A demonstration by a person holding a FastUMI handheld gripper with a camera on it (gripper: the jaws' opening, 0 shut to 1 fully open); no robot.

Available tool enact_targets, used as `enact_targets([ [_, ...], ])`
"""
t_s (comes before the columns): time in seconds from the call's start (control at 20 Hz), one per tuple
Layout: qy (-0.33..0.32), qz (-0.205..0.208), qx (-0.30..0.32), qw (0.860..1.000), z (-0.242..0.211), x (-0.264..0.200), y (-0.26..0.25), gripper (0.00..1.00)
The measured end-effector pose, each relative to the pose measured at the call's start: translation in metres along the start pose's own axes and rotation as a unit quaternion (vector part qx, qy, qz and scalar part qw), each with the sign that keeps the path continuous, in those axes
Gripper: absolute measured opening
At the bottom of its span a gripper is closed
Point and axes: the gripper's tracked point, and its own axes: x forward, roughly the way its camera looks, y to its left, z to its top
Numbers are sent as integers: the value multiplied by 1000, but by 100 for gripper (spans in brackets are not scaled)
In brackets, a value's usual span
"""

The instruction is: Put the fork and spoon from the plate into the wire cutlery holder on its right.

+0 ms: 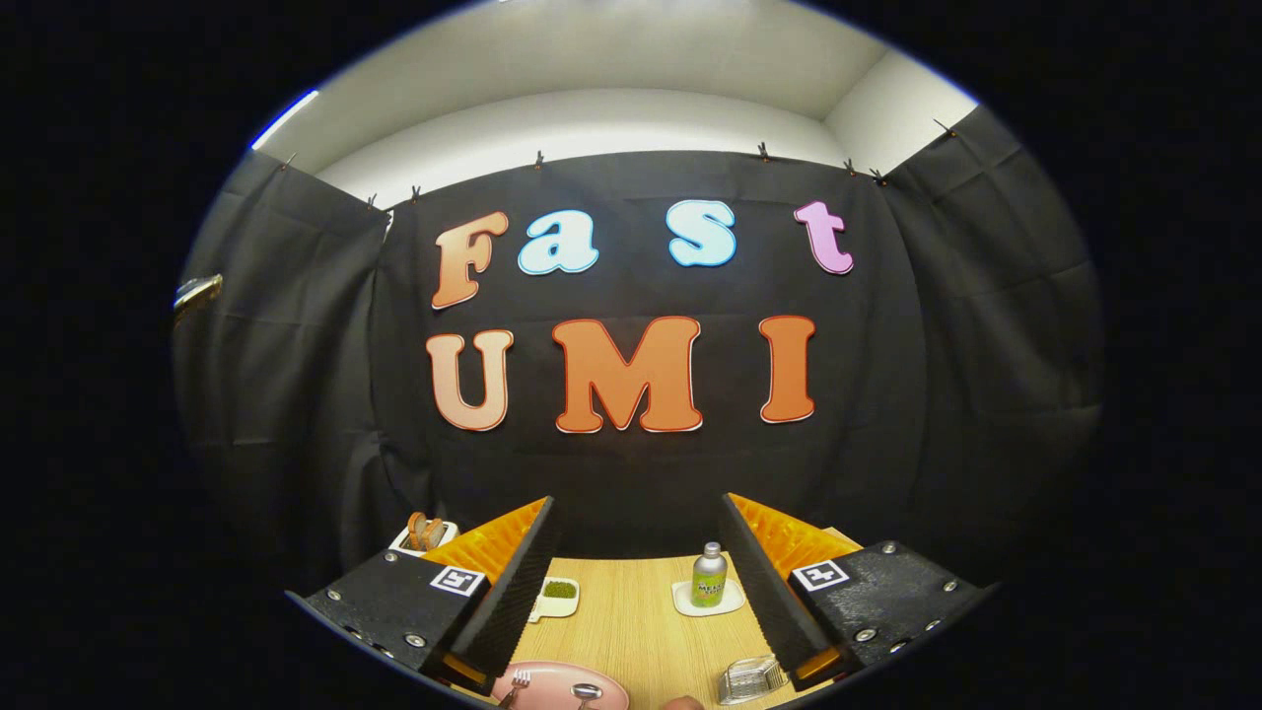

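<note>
We hold the gripper (639, 592) high above the wooden tabletop (641, 631), its two fingers spread wide apart and holding nothing. The pink plate (552, 680) lies at the near edge of the tabletop, below the left finger, with the fork (517, 683) on its left part and the spoon (586, 693) just right of it. The wire cutlery holder (749, 678) stands to the plate's right, near the same edge, below the right finger.

The step in hand looks like the first approach, so we judge that we need to tip the fingers down and drop toward the plate. We should line the gap across one handle, not along it, and take one utensil at a time. The two lie close together, so a wide closing sweep could catch both or skid them over the plate.

Much is cut off. The plate's near half and both handles run out of view, so we cannot tell how the handles lie. The holder shows only as a glinting tangle of wire, and its opening is hard to read. A small rounded shape at the near edge, between plate and holder, is too cut off to name. Farther back stand a small dish (558, 596) and a bottle (709, 574) on a coaster.
</note>
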Motion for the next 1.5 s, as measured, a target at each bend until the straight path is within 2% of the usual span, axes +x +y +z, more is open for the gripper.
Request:
enact_targets([
  [0.45,45,18,-9,999,-32,2,17,97],
  [0.65,104,44,-12,993,-70,1,33,97],
  [0.9,191,74,-10,979,-122,-1,53,98],
  [1.2,304,112,-25,946,-190,-12,76,98],
  [1.5,431,135,-62,890,-265,-33,87,95],
])
